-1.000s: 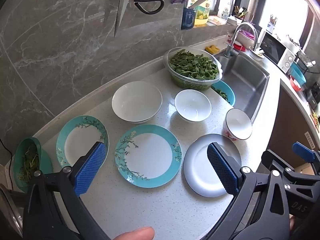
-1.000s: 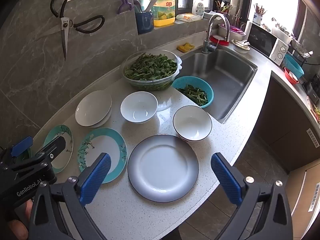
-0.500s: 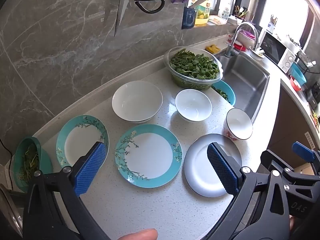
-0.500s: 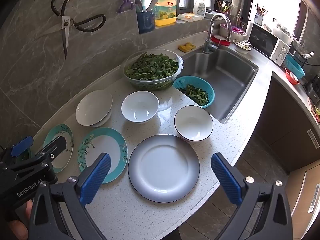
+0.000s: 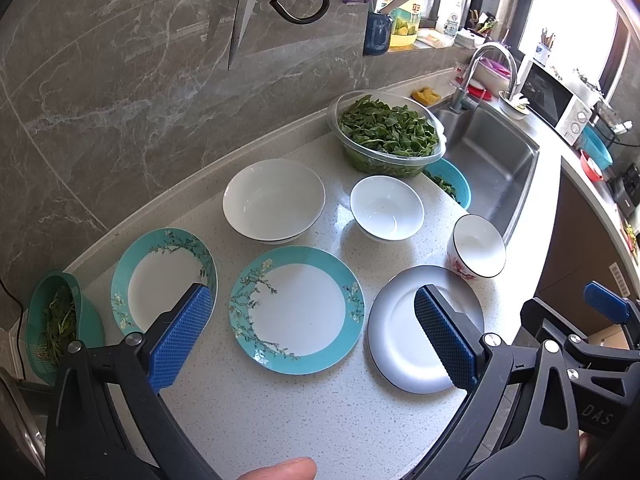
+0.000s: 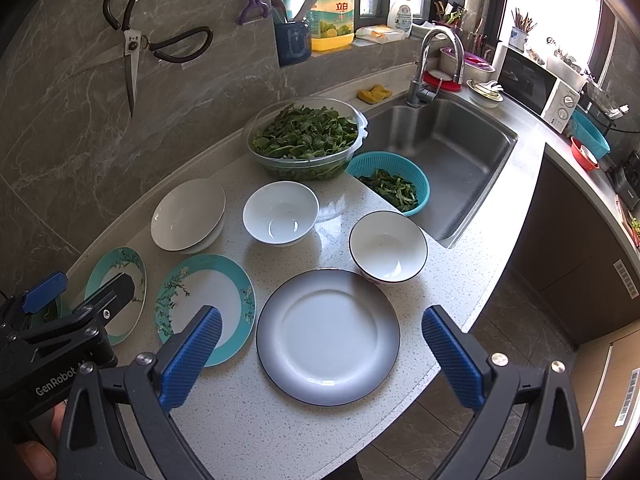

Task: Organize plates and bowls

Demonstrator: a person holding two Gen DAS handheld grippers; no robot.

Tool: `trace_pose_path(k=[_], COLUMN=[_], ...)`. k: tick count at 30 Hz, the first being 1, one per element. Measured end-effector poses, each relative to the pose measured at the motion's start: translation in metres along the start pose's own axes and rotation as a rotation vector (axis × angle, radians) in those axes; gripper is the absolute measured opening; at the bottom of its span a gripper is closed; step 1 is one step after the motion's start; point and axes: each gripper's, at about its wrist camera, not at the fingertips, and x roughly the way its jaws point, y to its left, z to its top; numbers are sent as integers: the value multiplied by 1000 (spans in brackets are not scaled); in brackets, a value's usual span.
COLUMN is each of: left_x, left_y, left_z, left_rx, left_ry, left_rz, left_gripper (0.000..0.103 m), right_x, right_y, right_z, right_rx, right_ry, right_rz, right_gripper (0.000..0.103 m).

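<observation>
the left gripper [image 5: 312, 336] hovers above the speckled white stone counter [image 5: 280, 412] with its jaws spread wide and nothing between them; its blue pads [image 5: 180, 338] have a fine cross-hatched grip. the right gripper [image 6: 320, 356] is just as wide open and empty, held over the near edge of the counter with the grey plate [image 6: 328, 336] framed between its fingers.

along the front sit three flat round plates. the grey one is glossy, shading from a pale centre to a darker rim with a thin dark edge line. just to its left lies a teal-rimmed plate [image 5: 296, 310] with a white centre and a painted blossom branch, and further left a second plate of the same pattern [image 5: 164, 280] — the two are near but apart.

behind them are the bowls: a wide shallow white bowl [image 5: 274, 200] resting in another like it, a smaller deep white bowl [image 5: 386, 208], and a dark-rimmed bowl with red flowers on its outer wall [image 5: 478, 252], just beside the grey plate's far edge.

a clear plastic bowl heaped with leafy greens [image 6: 306, 138] stands further back, with a perforated teal colander [image 6: 390, 182] of greens beside it at the lip of the stainless steel sink [image 6: 452, 160] — another teal colander [image 5: 54, 324] sits at the counter's left end. scissors [image 6: 132, 46] hang on the grey marbled wall.
</observation>
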Motion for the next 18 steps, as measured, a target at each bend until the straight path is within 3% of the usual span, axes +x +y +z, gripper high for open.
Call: trace_pose_path(k=[18], left_x=[-1], left_y=[-1], left_z=[-1], left_rx=[0], left_ry=[3], left_rz=[1], left_gripper=[103], right_x=[1], right_y=[2], right_z=[0], right_rx=[0], right_ry=[2], right_rz=[-2], right_gripper=[102])
